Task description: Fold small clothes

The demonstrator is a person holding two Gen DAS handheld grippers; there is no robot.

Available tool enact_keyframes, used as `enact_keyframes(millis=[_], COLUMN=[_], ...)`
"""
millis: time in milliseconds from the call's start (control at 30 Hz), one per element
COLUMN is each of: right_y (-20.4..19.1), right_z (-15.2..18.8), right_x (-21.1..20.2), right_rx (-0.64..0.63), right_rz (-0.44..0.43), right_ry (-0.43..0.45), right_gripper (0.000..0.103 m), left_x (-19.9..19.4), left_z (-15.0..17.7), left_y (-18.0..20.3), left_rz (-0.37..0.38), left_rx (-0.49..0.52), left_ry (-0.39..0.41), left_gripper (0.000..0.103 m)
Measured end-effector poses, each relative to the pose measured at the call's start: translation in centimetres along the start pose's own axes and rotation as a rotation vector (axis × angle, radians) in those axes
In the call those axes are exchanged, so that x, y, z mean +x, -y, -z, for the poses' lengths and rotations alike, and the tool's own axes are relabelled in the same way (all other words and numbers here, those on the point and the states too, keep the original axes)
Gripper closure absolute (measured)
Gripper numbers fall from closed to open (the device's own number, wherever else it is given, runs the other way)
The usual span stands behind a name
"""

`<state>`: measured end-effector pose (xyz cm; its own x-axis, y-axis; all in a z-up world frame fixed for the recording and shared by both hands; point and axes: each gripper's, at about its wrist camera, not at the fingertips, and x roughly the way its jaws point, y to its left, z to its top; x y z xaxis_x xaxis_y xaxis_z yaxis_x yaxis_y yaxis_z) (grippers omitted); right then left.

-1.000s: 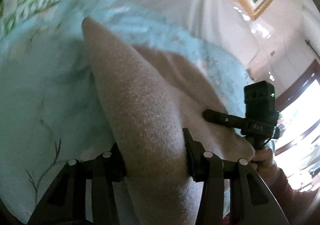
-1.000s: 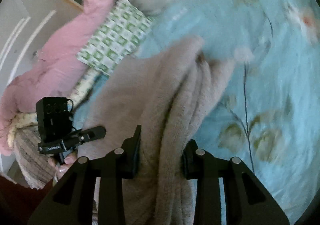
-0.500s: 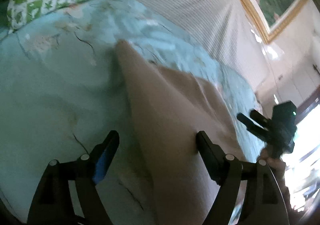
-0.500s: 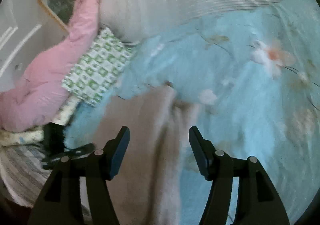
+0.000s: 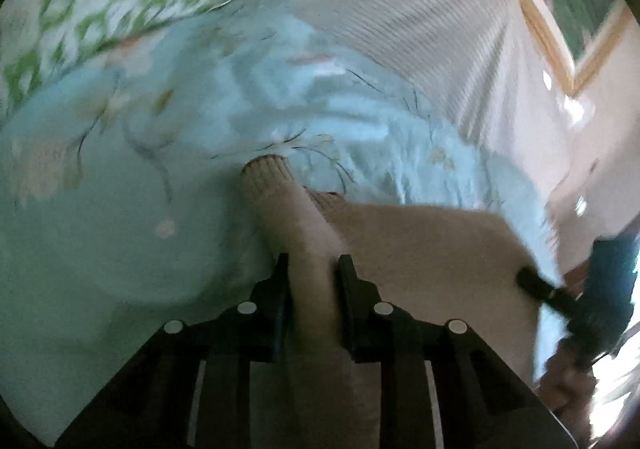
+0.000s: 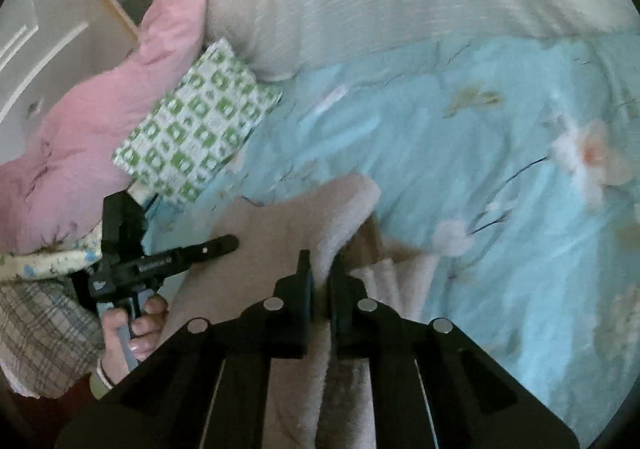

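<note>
The beige knit garment is lying on the light-blue floral bedspread, below the green-checked pillow. The left gripper, its jaws having just been closing, is pinching the ribbed-cuffed sleeve. The right gripper, likewise just closed, is clamping a fold of the garment's opposite edge, probably so both sides can be carried together into a fold.
</note>
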<state>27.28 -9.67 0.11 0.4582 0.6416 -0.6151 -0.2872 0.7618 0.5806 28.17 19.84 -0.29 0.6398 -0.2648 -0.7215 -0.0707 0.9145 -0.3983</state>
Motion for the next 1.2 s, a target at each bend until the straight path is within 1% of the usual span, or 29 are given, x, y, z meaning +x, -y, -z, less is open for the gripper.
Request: enact_keyframes(millis=[33,100,133,167,200,233,267,333,400,467,500,567,600,667,700,733,800,900,1067,1100,1133,1167,1200], right_y=[0.6,2.0,2.6,3.0,3.0,3.0,2.9,2.3,1.6,1.0,0.9,0.6,0.5,0.3,0.1,0.1,0.0,0.0,0.1,0.1,-0.1,-0.4,-0.6], right_z=[0.1,0.9,1.4,1.9,2.0,2.1,2.1,2.1,2.8,3.9,4.6,6.4,7.2,9.2,10.0,10.8,12.2,13.6,14.2,14.2,14.2,14.3,14.4], right_x=[0.2,1.8,2.7,3.3,3.2,2.7,1.9,0.3,-2.2,-4.5,-5.5,-7.4,-8.1,-9.2,-9.3,-9.6,-9.8,-9.2,-8.6,-8.4,-8.2,-7.9,-7.6], right_rx=[0.003,0.021,0.036,0.050,0.061,0.079,0.098,0.100,0.077,0.071,0.067,0.060,0.059,0.064,0.068,0.072,0.070,0.080,0.098,0.096,0.093,0.085,0.072], right_rz=[0.024,0.070,0.078,0.068,0.055,0.031,0.016,0.014,0.016,0.008,0.004,0.000,0.000,-0.002,-0.004,-0.006,0.004,0.013,0.015,0.008,0.003,0.005,0.007], right_ry=[-0.009,-0.067,-0.097,-0.115,-0.109,-0.093,-0.077,-0.051,-0.026,-0.007,0.001,0.011,0.013,0.013,0.009,0.005,-0.001,-0.023,-0.016,-0.014,-0.010,-0.012,-0.022], right_gripper=[0.095,0.095,0.095,0.095,0.094,0.090,0.089,0.088,0.087,0.081,0.078,0.063,0.060,0.059,0.059,0.059,0.059,0.059,0.059,0.059,0.059,0.064,0.075], left_x=[0.4,1.5,1.6,1.2,0.8,0.1,-1.1,-3.2,-6.4,-9.3,-10.8,-12.4,-13.5,-14.6,-15.1,-15.4,-15.6,-14.6,-12.9,-12.3,-11.7,-11.0,-10.7], left_z=[0.1,0.6,0.8,1.1,1.2,1.4,1.9,2.8,4.5,6.8,8.6,11.0,12.9,15.3,17.0,18.2,20.1,21.6,21.4,21.2,21.0,20.8,20.6], left_y=[0.5,1.5,1.8,2.1,2.3,2.3,2.3,2.5,2.9,3.4,3.6,4.1,4.4,4.5,4.6,4.8,5.2,5.8,6.9,7.1,6.9,6.6,6.1], left_rz=[-0.027,-0.116,-0.139,-0.159,-0.164,-0.161,-0.152,-0.162,-0.157,-0.148,-0.144,-0.138,-0.129,-0.101,-0.075,-0.070,-0.087,-0.151,-0.227,-0.255,-0.269,-0.262,-0.229], left_rx=[0.029,0.093,0.112,0.133,0.139,0.138,0.139,0.148,0.159,0.163,0.165,0.173,0.174,0.155,0.142,0.139,0.158,0.191,0.251,0.264,0.265,0.253,0.230], left_ry=[-0.002,-0.021,-0.023,-0.017,-0.018,-0.020,-0.018,0.003,0.041,0.058,0.059,0.049,0.045,0.037,0.030,0.029,0.042,0.029,0.064,0.058,0.045,0.025,0.002], left_gripper=[0.081,0.079,0.077,0.076,0.073,0.068,0.065,0.050,0.044,0.041,0.038,0.036,0.033,0.027,0.026,0.026,0.026,0.026,0.033,0.042,0.063,0.073,0.087])
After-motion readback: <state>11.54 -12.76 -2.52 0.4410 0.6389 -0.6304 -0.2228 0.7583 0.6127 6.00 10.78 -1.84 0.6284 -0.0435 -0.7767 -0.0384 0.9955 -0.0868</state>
